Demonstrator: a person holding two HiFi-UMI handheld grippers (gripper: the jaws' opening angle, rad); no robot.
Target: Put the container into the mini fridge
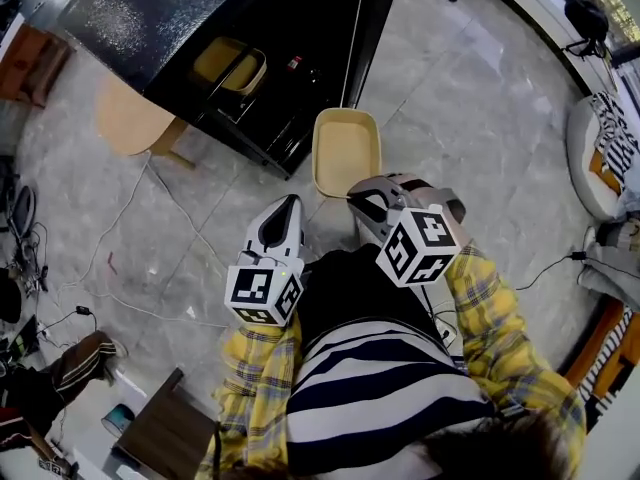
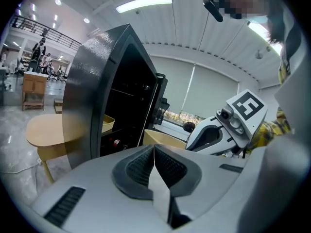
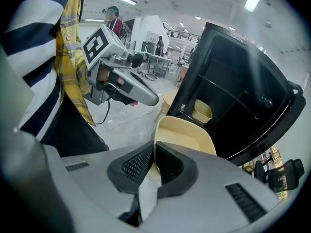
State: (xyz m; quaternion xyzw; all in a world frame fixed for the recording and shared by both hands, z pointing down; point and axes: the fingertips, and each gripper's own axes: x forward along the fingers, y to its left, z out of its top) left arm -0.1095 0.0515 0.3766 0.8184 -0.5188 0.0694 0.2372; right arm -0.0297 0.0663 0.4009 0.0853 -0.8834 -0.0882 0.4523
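Right gripper (image 3: pixel 154 155): jaws nearly pressed together, pinching the near rim of the beige container (image 3: pixel 183 132). One ribbed pad sits inside the wall and the other outside. The rim wall is the only thing between them.

Container: oblong tub with rounded corners, open side up. It is held out in front of the person, above the floor (image 1: pixel 470 118). It is outside the mini fridge (image 1: pixel 160 13), and its far end is close to the lower front of the open cabinet. In the head view it hangs just ahead of the right gripper's nose.

Left gripper (image 2: pixel 154 154): pads closed flat against each other, nothing held. It hovers beside the right gripper, slightly lower in the head view and apart from the tub. Its tips point toward the fridge.

Mini fridge: glossy black, door swung open, dark interior with shelves. A second beige container (image 1: pixel 232 66) sits on a shelf inside, well back from the held one.

Surroundings: a round wooden table (image 1: pixel 128 118) stands right against the fridge's closed side. Thin cables (image 1: pixel 130 208) trail across the pale marbled floor tiles to the person's left. The person wears a yellow plaid shirt (image 1: pixel 500 328) over a striped top.
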